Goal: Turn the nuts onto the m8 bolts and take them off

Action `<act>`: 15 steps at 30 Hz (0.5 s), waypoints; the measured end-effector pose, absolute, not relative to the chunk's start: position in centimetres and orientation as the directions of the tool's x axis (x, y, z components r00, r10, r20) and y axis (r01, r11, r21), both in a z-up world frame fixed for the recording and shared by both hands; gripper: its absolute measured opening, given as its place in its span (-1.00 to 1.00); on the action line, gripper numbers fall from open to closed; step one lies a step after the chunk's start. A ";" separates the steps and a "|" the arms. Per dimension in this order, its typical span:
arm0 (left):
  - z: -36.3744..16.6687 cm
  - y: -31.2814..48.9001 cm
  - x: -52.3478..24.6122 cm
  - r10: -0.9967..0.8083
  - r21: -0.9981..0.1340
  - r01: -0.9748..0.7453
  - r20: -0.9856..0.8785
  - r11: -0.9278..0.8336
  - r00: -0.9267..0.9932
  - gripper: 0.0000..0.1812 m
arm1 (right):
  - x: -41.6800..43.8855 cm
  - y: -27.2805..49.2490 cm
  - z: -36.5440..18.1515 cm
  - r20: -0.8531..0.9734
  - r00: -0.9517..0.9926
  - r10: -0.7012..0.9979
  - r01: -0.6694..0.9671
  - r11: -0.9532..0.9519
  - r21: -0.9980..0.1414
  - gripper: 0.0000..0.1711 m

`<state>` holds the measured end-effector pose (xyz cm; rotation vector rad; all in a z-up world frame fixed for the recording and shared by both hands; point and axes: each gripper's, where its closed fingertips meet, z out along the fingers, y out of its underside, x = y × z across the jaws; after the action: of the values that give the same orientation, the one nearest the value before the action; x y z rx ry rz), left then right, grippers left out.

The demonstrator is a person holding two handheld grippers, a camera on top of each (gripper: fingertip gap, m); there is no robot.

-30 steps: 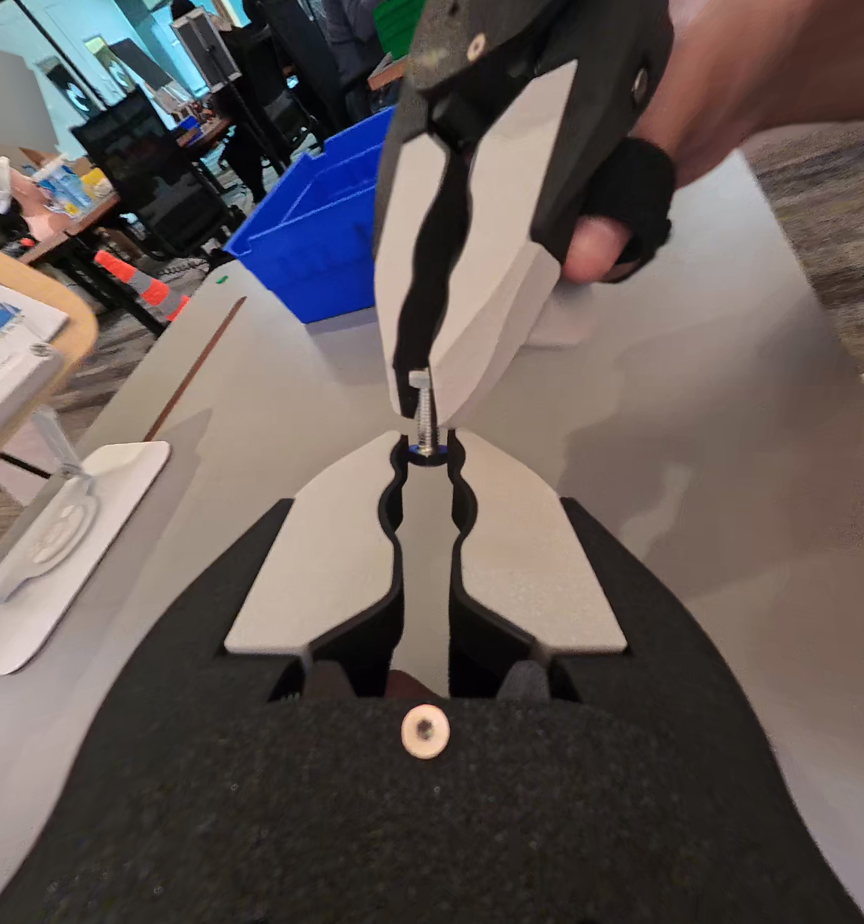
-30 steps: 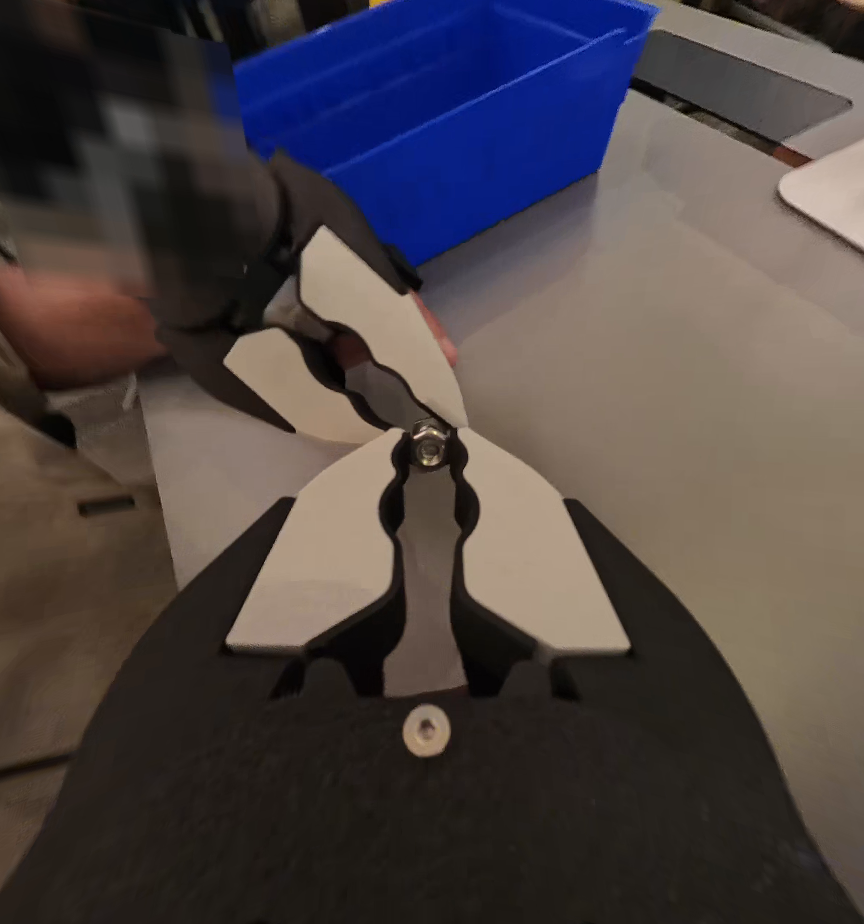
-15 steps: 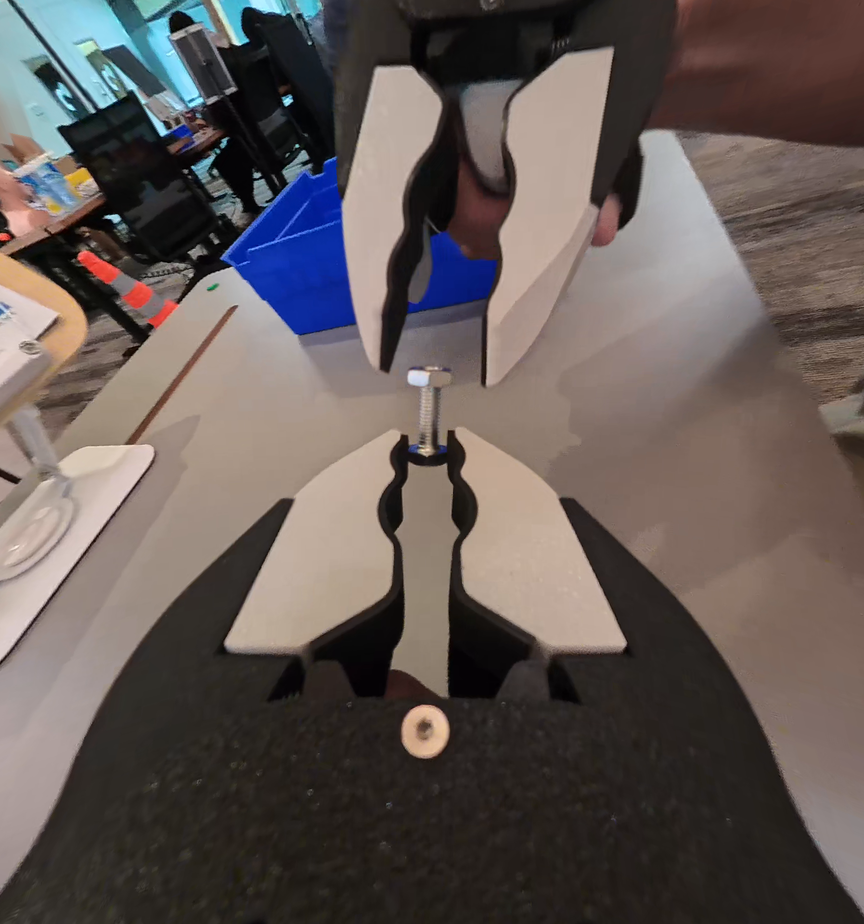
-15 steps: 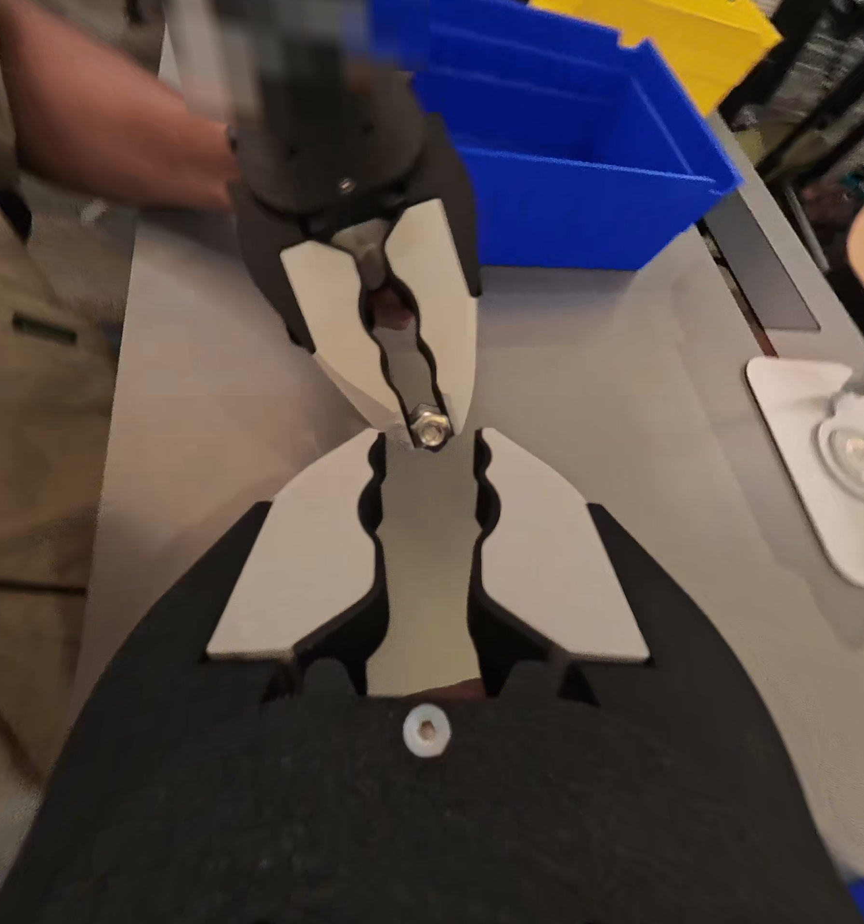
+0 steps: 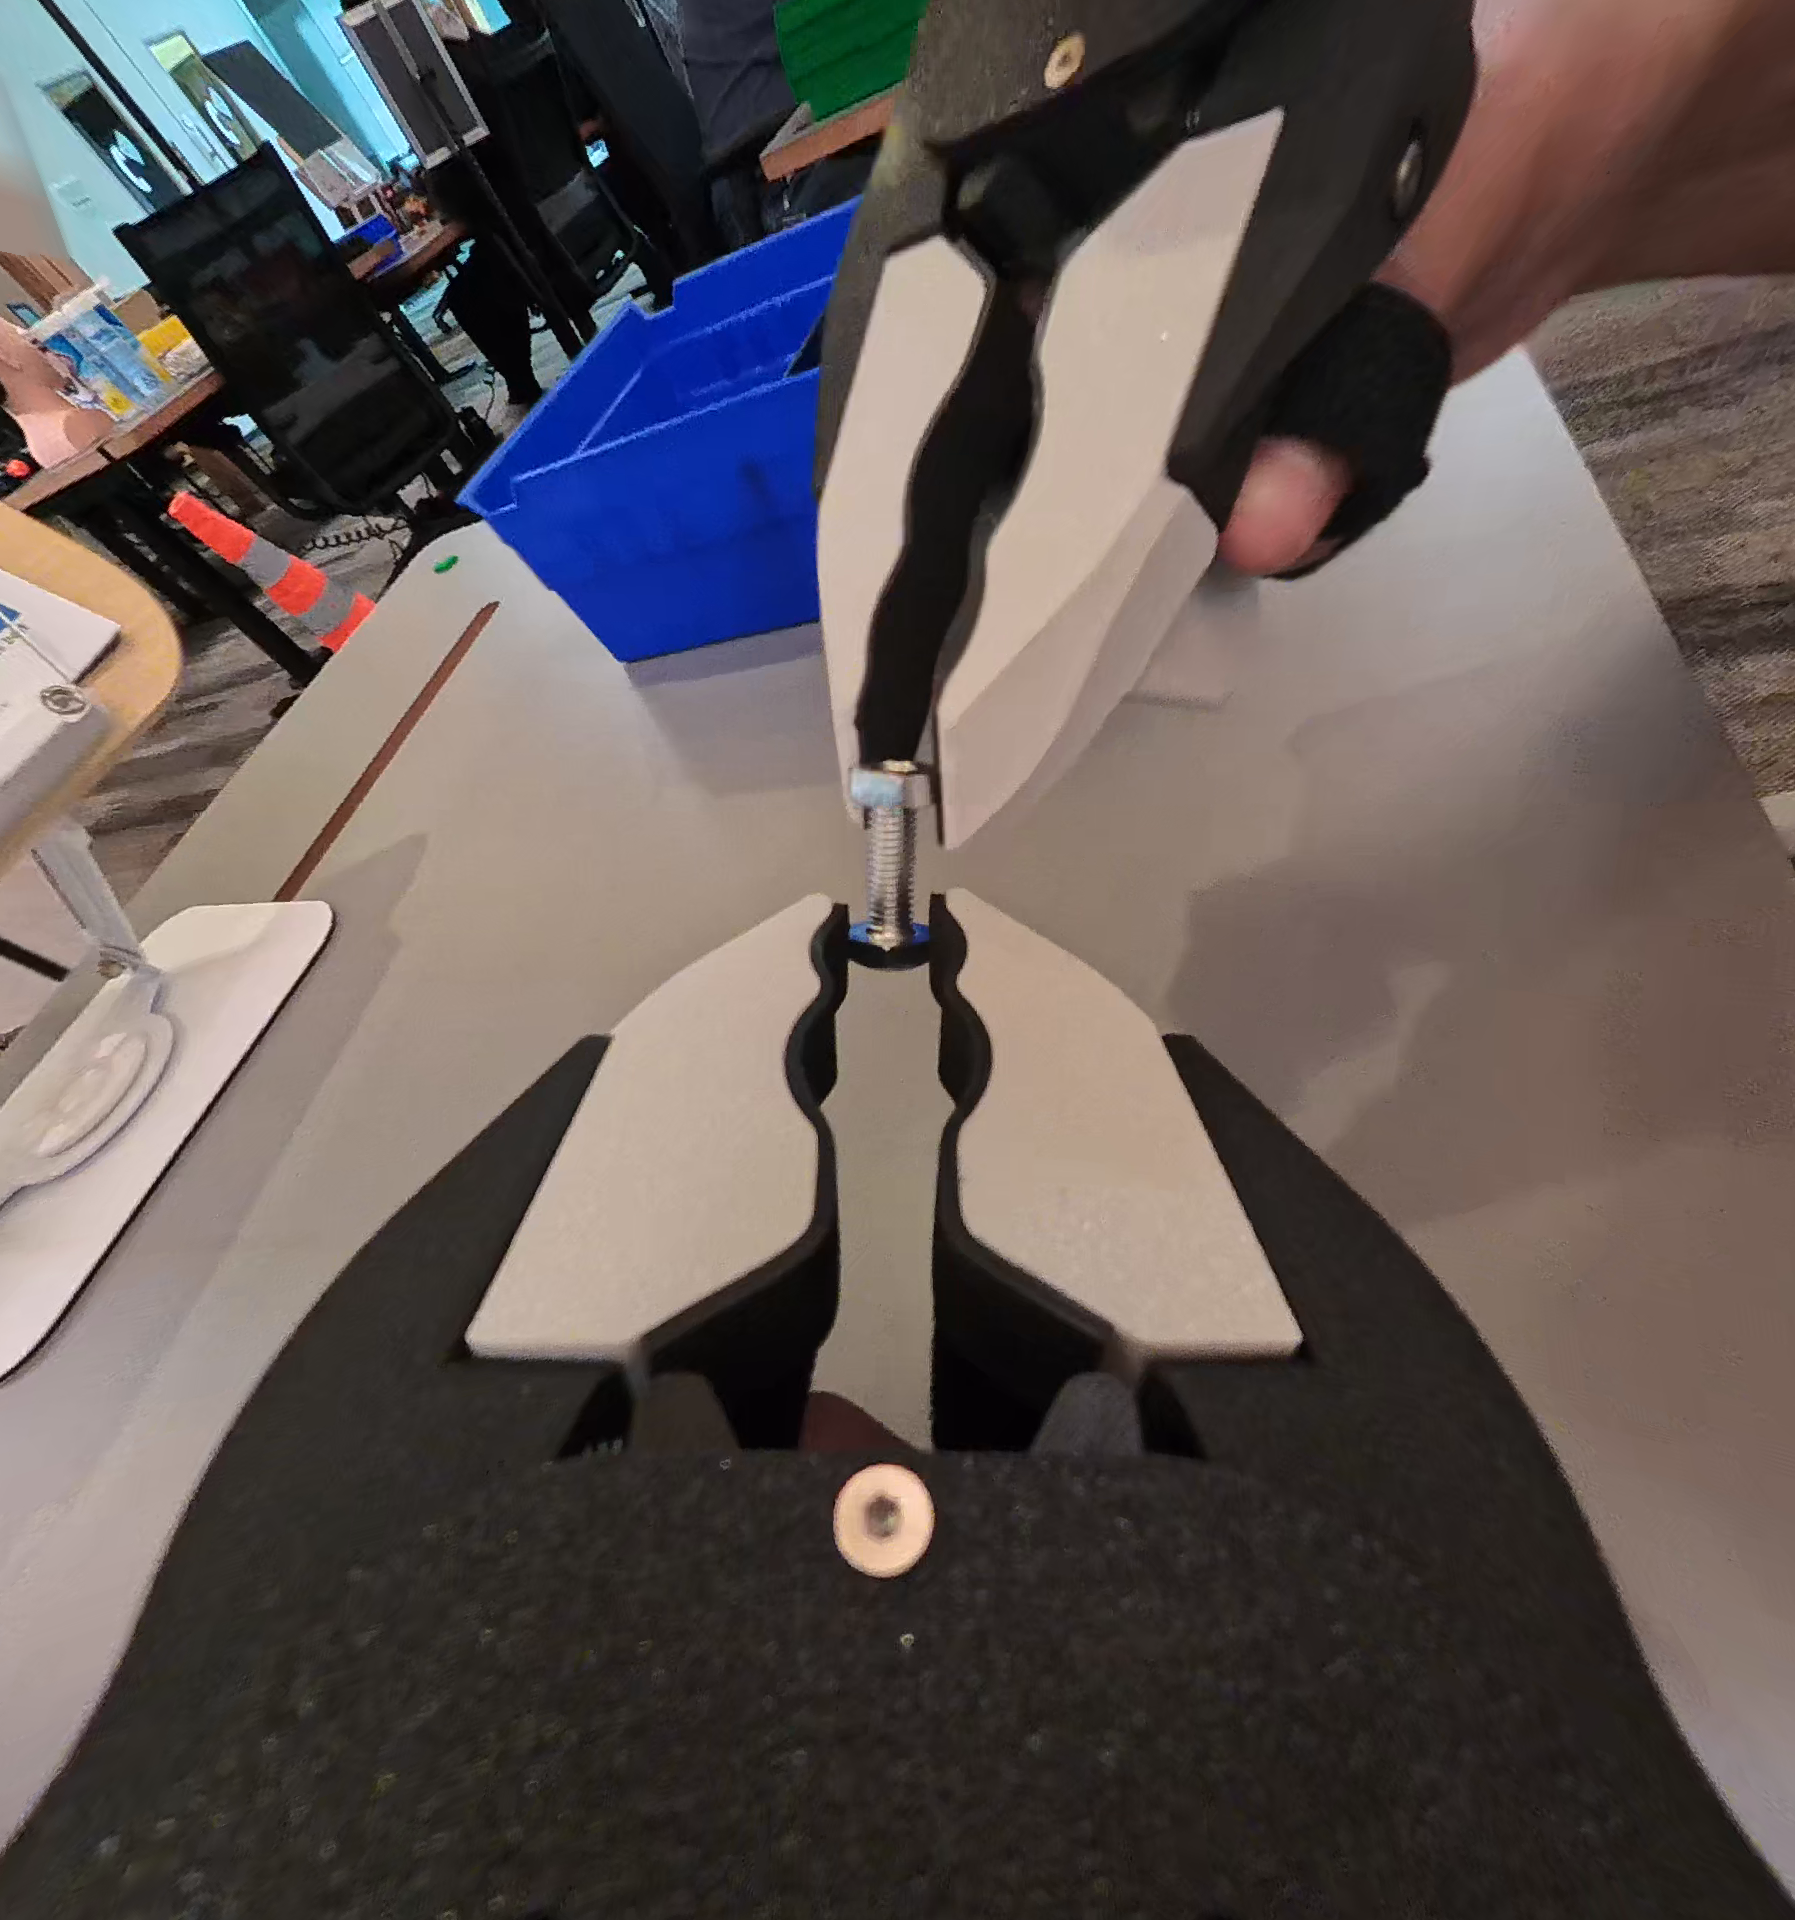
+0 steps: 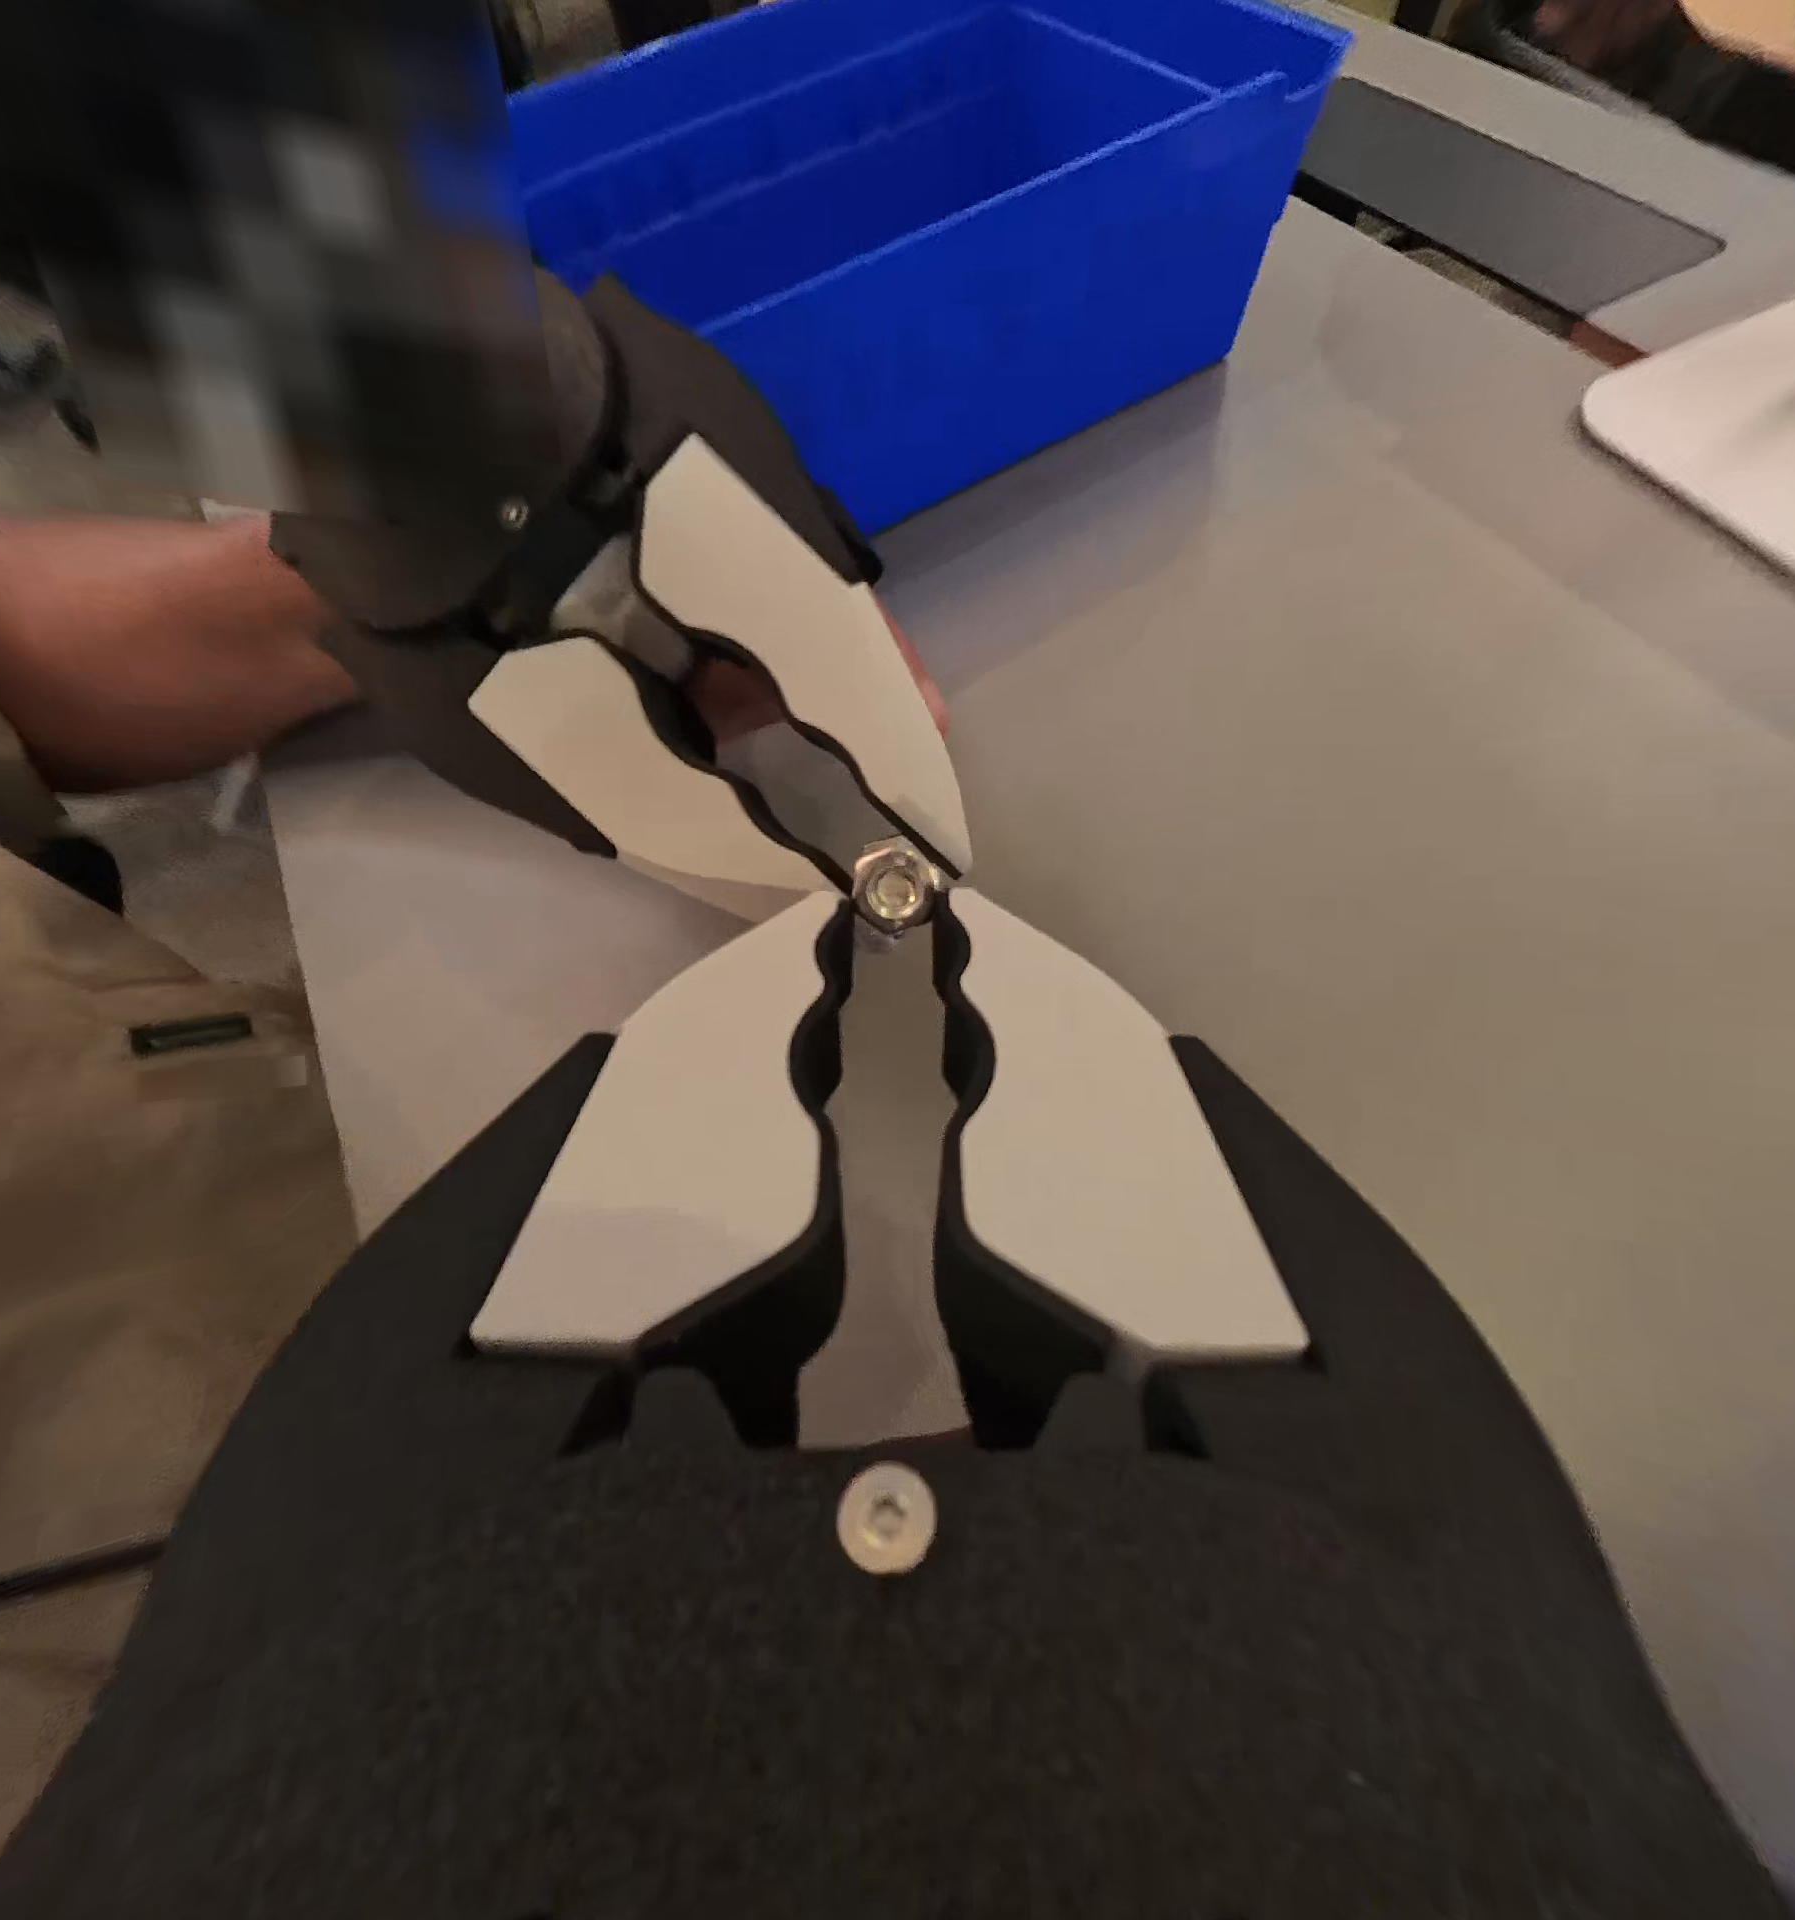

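A silver M8 bolt [image 5: 891,862] stands upright between the two grippers above the grey table [image 5: 1444,1091]. My left gripper [image 5: 888,930] is shut on a nut with a blue ring [image 5: 882,943] at the bolt's lower end. My right gripper [image 5: 898,795] comes down from above and is shut on the bolt's hex head [image 5: 885,784]. In the right wrist view my right gripper [image 6: 893,920] holds the hex head [image 6: 898,888] end-on, and the left gripper [image 6: 898,871] reaches in from the left. The nut is hidden there.
A blue divided bin [image 5: 664,499] stands on the table behind the grippers and also shows in the right wrist view [image 6: 924,260]. A white stand base [image 5: 93,1122] sits at the table's left edge. A person in beige clothing [image 6: 93,1195] stands close by. Left and right tips are no more than a few centimetres apart.
Half a second ago my right gripper was open and lifted off the bolt head. It has come back down and shut on the head. My left gripper has kept its hold.
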<state>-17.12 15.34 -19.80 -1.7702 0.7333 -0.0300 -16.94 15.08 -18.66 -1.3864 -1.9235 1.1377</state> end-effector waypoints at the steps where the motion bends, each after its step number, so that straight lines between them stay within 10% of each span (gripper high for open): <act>1: -19.7 15.2 -17.1 -0.496 -0.881 -0.451 -0.331 -0.142 0.803 -0.84 | -16.8 15.0 -18.6 0.005 -0.394 0.919 0.502 0.220 -0.836 -0.83; 10: -20.2 14.5 -15.0 -0.597 -0.901 -0.404 -0.240 -0.156 0.766 -0.84 | -15.2 15.1 -19.0 0.468 -0.776 0.423 0.199 0.869 -0.454 -0.83; 15: -20.1 15.2 -16.0 -0.534 -0.892 -0.426 -0.289 -0.151 0.794 -0.84 | -15.4 15.1 -18.4 0.352 -0.705 0.616 0.290 0.702 -0.650 -0.61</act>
<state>-16.02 15.17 -20.06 -1.7774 0.7444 -0.1112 -15.40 15.07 -18.41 -0.6905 -2.3477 0.7667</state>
